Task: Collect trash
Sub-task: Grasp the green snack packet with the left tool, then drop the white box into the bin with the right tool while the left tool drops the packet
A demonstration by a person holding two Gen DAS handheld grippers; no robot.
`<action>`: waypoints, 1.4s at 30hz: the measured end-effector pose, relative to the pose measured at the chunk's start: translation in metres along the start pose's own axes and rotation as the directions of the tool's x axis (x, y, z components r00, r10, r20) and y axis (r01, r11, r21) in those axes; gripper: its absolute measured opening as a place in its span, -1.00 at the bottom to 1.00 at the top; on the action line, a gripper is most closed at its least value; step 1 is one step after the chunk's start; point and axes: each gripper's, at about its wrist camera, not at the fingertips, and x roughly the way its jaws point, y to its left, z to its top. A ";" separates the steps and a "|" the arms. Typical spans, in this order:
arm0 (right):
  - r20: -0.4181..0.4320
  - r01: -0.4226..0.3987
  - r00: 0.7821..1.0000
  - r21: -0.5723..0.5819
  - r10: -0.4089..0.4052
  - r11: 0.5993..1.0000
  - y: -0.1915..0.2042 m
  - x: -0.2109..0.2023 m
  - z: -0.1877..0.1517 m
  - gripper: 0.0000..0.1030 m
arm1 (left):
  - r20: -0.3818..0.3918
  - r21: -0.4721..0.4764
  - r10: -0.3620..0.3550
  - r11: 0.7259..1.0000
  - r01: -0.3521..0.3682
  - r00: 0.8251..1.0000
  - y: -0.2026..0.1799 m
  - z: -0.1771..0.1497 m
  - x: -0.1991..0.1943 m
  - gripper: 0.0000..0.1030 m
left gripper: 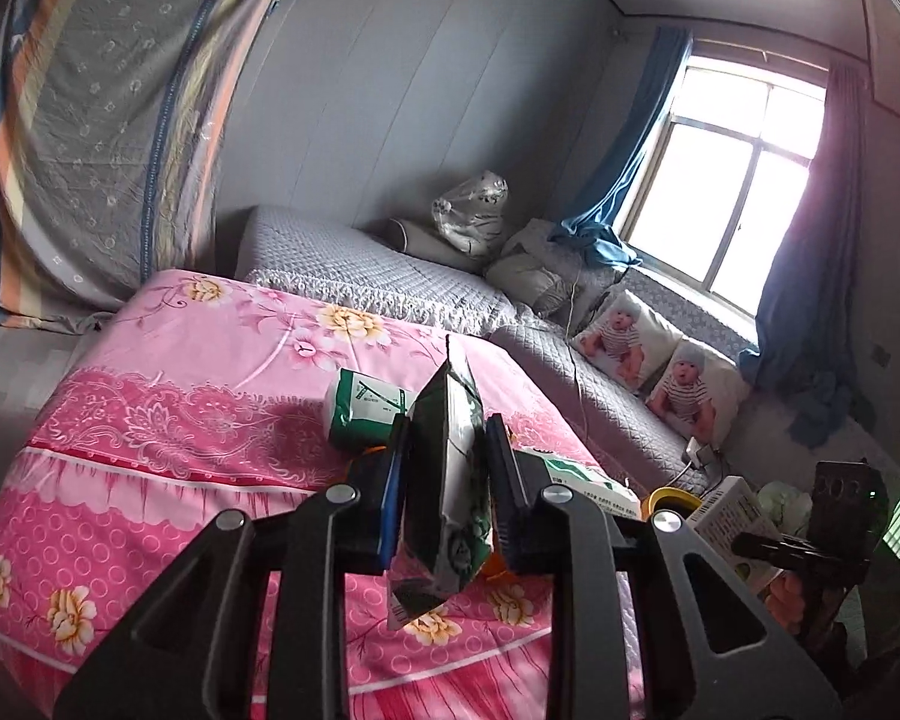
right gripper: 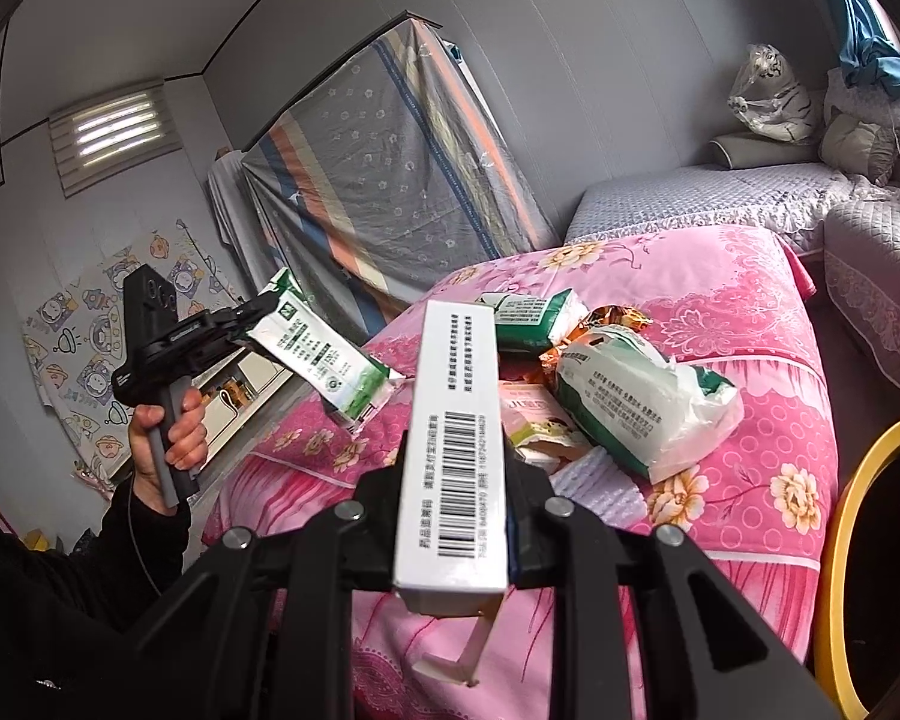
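Note:
My left gripper (left gripper: 447, 462) is shut on a green and white tissue wrapper (left gripper: 450, 480), held edge-on above the pink floral bed; the wrapper also shows in the right wrist view (right gripper: 315, 354). My right gripper (right gripper: 453, 468) is shut on a long white carton with a barcode (right gripper: 456, 450), held above the bed; the carton also shows in the left wrist view (left gripper: 729, 510). More trash lies on the bed: a green tissue pack (right gripper: 531, 315) (left gripper: 360, 408), a large crumpled white and green bag (right gripper: 636, 402), an orange snack wrapper (right gripper: 615, 321) and a pink packet (right gripper: 531, 414).
A yellow-rimmed bin (right gripper: 840, 516) stands at the right of the bed; its rim also shows in the left wrist view (left gripper: 669, 498). Grey quilted sofas (left gripper: 378, 258), baby-print cushions (left gripper: 624, 330), a window (left gripper: 744, 180) and a covered mattress (right gripper: 384, 180) against the wall surround the bed (right gripper: 768, 312).

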 end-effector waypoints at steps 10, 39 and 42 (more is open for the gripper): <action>0.039 0.003 0.999 -0.019 -0.002 1.000 -0.004 -0.005 0.024 -0.58 | 0.002 0.013 -0.021 1.000 0.021 1.000 -0.022 0.007 -0.010 -0.54; 0.216 0.489 0.801 0.303 -0.558 0.818 -0.155 -0.160 -0.025 -0.58 | -0.300 0.158 -0.395 0.877 0.454 0.868 -0.258 0.000 0.185 -0.54; 0.182 0.542 0.768 0.326 -0.614 0.774 -0.168 -0.164 -0.037 -0.58 | -0.342 0.165 -0.412 0.859 0.485 0.845 -0.287 -0.014 0.208 -0.54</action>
